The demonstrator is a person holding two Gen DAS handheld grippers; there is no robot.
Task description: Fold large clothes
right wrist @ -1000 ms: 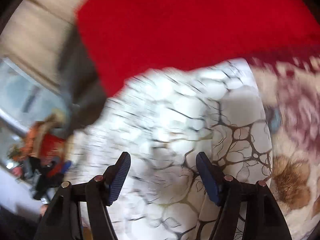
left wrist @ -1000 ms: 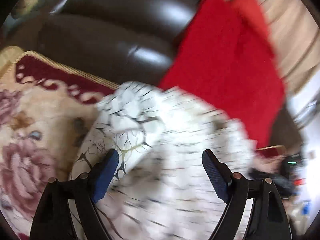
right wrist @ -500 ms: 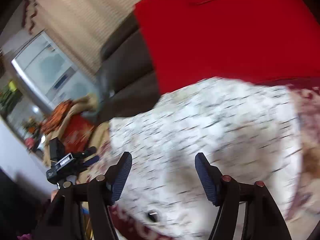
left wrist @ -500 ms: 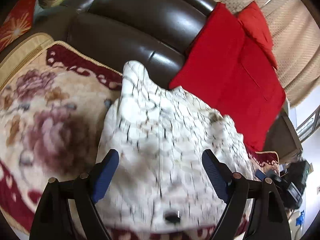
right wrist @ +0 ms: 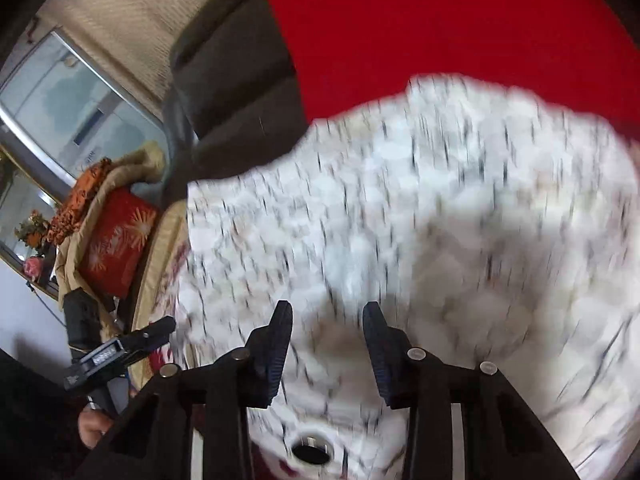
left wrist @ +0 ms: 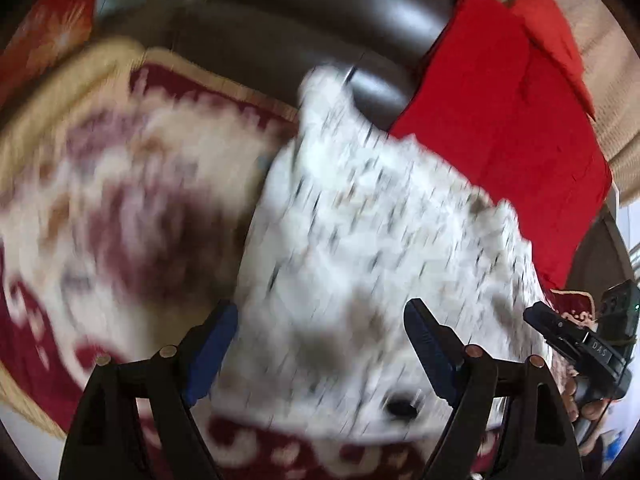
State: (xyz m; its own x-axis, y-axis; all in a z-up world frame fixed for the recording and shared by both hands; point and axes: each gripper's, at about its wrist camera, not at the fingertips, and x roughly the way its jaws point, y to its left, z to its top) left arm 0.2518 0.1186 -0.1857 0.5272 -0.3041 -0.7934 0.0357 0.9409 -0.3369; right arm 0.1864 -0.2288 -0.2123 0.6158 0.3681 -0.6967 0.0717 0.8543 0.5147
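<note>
A white garment (left wrist: 380,220) with a black crackle print lies spread on the floral sofa cover (left wrist: 120,208). Its near hem carries a dark snap (left wrist: 400,406). My left gripper (left wrist: 320,312) hovers over the garment's near part, jaws wide open and nothing between them. In the right wrist view the same garment (right wrist: 400,200) fills the middle. My right gripper (right wrist: 327,312) is above its hem near the snap (right wrist: 310,450). Its jaws are closing and stand partly apart. White cloth shows behind the gap, and blur hides whether any is caught. Each gripper shows at the edge of the other's view.
Behind the garment is a dark leather sofa back (left wrist: 320,20). Red cushions (left wrist: 500,128) lean against it on the right. A red-orange patterned cushion (right wrist: 116,248) and a window (right wrist: 72,108) lie off to the left. A person's hand (left wrist: 588,404) holds the right gripper.
Both cameras have drawn back from the garment, so its near hem and snap now show. The right jaws have narrowed markedly. The left jaws stay equally wide.
</note>
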